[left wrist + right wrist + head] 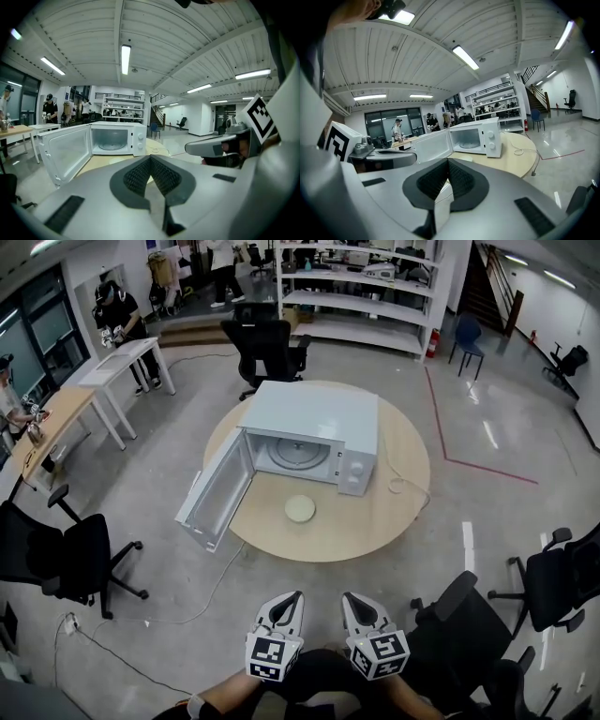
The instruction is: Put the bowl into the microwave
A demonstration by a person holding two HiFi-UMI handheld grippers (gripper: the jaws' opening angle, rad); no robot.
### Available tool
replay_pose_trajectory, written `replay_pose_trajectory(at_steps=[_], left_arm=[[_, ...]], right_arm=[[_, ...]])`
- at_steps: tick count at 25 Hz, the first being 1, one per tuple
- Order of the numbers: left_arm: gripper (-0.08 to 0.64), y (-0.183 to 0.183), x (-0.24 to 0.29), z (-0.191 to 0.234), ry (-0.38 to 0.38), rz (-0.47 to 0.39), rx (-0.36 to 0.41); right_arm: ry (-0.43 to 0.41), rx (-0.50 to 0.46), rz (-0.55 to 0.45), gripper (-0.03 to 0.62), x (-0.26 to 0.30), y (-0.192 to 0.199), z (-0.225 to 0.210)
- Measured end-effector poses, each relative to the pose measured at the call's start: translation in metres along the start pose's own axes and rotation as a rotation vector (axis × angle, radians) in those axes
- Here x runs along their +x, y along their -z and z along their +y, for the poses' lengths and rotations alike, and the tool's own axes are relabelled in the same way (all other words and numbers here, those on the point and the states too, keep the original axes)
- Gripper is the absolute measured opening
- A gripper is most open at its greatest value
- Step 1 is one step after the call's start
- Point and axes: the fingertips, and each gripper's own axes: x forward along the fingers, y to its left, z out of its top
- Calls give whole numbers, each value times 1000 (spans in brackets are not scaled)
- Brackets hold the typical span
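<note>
A white microwave stands on a round wooden table, its door swung wide open to the left and the glass turntable showing inside. A shallow cream bowl lies on the table just in front of the open cavity. My left gripper and right gripper are side by side, low and short of the table's near edge, well away from the bowl. Both are shut with nothing between the fingers. The microwave and bowl show beyond the left gripper and right gripper.
Black office chairs stand at the left, at the near right and behind the table. The microwave's cable trails over the table's right side. Desks with people lie far left, shelving at the back.
</note>
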Motion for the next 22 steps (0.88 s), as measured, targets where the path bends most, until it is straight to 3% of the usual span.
replay_pose_trajectory(at_steps=[8,22], left_arm=[[46,6,23,-14,-34,57,-12],[46,12,42,-38,-59,70,15]], right_arm=[[-49,15,14,15,1,4,-22],[-69,16,12,15,-1,10,-54]])
